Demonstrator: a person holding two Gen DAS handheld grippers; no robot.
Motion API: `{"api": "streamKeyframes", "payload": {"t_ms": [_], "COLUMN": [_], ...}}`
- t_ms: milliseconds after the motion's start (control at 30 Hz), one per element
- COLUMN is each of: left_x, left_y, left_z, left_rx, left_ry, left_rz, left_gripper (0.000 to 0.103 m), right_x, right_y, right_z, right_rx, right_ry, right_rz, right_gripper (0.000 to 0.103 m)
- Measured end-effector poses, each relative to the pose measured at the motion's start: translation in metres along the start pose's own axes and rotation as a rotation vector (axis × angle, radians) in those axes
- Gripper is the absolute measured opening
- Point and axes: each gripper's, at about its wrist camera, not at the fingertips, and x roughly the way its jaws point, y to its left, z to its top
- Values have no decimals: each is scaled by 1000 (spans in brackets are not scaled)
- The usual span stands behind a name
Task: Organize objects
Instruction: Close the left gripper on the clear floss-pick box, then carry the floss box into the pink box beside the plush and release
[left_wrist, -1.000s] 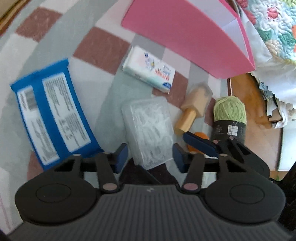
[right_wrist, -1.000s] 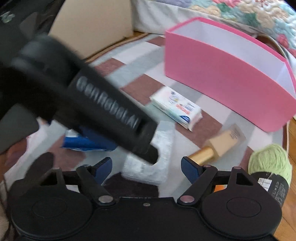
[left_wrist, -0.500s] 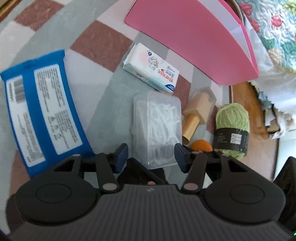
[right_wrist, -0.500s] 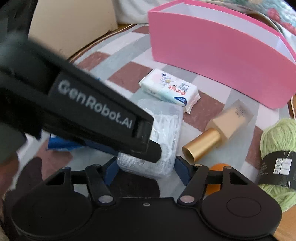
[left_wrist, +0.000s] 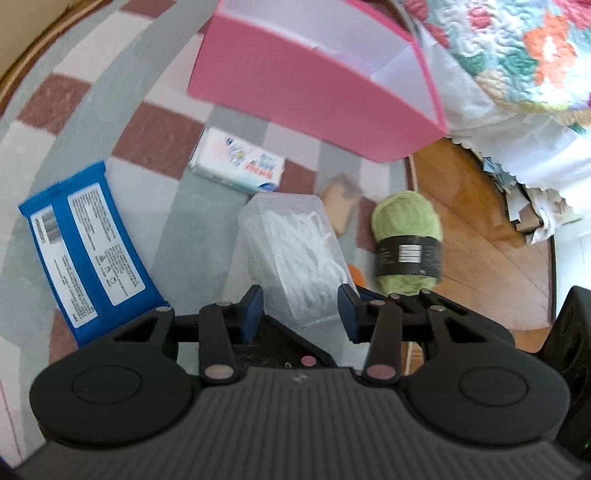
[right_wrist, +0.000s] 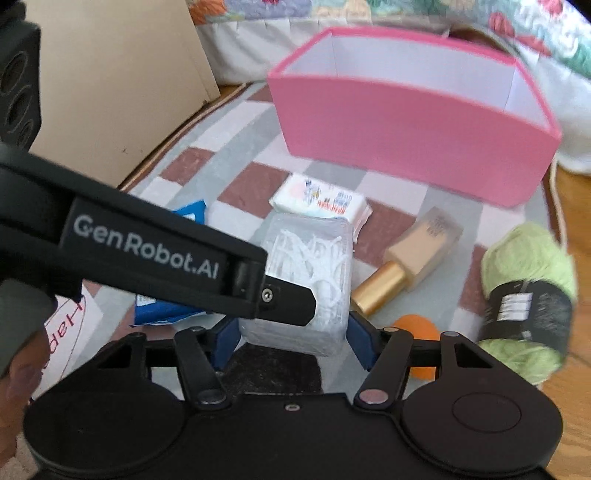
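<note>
Left gripper (left_wrist: 300, 314): matte black body, ribbed grey top, blue pads, round pink rivets.
Right gripper (right_wrist: 291, 341): black, blue pads.
Marking: white "GenRobot.AI" lettering.

Both hand-held grippers' jaws closed onto clear plastic box (right_wrist: 314, 280); box lifted off rug.

A flat woven rug (left_wrist: 177, 122) in a check of grey, white and brick-red squares covers most of the floor. Beyond its curved edge lies warm brown wooden plank flooring (left_wrist: 476, 236). A quilted bedspread (left_wrist: 517, 48) with orange, red and teal flowers hangs over a white scalloped bed skirt (left_wrist: 517, 147). A plain beige panel (right_wrist: 110, 81) stands upright at the rug's far left edge. Soft daylight falls evenly across everything.
</note>
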Motion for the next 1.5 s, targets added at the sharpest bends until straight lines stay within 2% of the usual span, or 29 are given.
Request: {"api": "streamKeyframes", "payload": {"t_ms": [167, 400, 567, 767, 933, 1133, 1300, 1500], "left_x": [-31, -62, -75, -73, -47, 0, 41, 93], "left_y": [-27, -63, -81, -99, -109, -106, -87, -61], "left_z": [-1, 7, 34, 82, 117, 175, 213, 236], "left_rx": [52, 116, 144, 165, 164, 145, 93, 6], "left_ry": [-42, -148, -194, -240, -265, -226, -153, -63], "left_rz": [6, 19, 3, 18, 43, 62, 67, 67], "left_gripper": [42, 42, 42, 42, 42, 42, 42, 42], "right_x": [-37, -77, -92, -91, -67, -21, 26, 79], "right_y": [10, 9, 1, -22, -50, -89, -120, -143], "right_z": [0, 21, 43, 92, 128, 166, 190, 200], "right_rx": [-20, -43, -74, -135, -105, -33, 7, 85], "right_ry": [-53, -151, -217, -228, -192, -136, -76, 31], "right_rz": [-22, -38, -64, -83, -67, -29, 13, 16], "right_gripper": [67, 67, 67, 67, 67, 67, 67, 66]}}
